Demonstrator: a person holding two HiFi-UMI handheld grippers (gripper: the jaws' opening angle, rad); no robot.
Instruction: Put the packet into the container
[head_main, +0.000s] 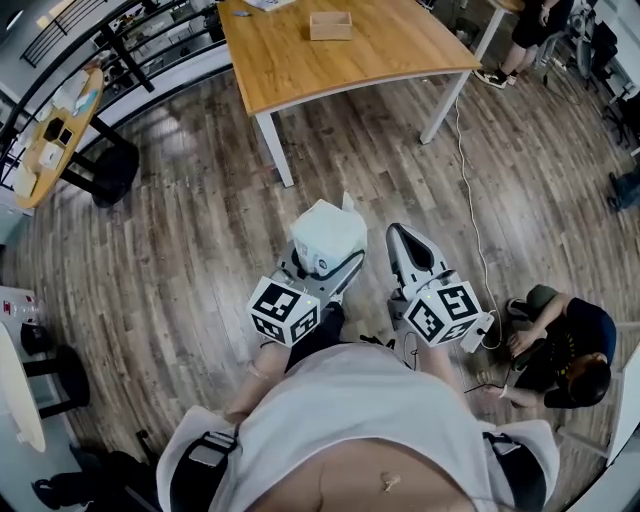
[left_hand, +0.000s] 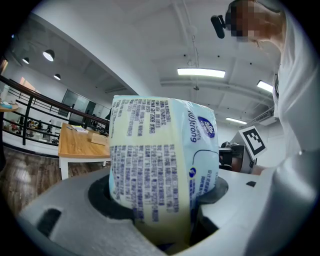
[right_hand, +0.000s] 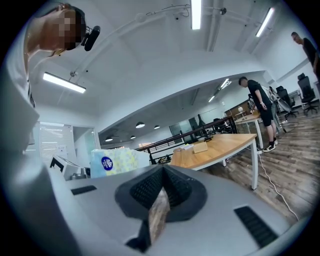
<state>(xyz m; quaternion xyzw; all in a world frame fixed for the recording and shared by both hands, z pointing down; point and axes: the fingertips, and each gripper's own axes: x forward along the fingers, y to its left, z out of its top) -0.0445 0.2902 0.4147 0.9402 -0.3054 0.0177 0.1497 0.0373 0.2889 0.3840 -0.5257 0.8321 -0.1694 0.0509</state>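
Because the container (head_main: 330, 25) sits on the bench (head_main: 400, 60) at twelve o'clock in the head view, well apart from the person, the packet (head_main: 328, 233) hangs in the air over the wooden floor instead of resting on anything. The left hand-held gripper (head_main: 322, 268) is clamped on its near end. The jaws stand wide because the soft pack is bulky, and most of it juts out past the jaw tips. That hold seems chosen to leave the far end free to go into the open box first. At three o'clock of the packet, just beside it, the right hand-held gripper (right_hand: 159, 210) has its jaws together with nothing in them, probably kept spare for steadying. By my reading, the drop into the container is not yet near.
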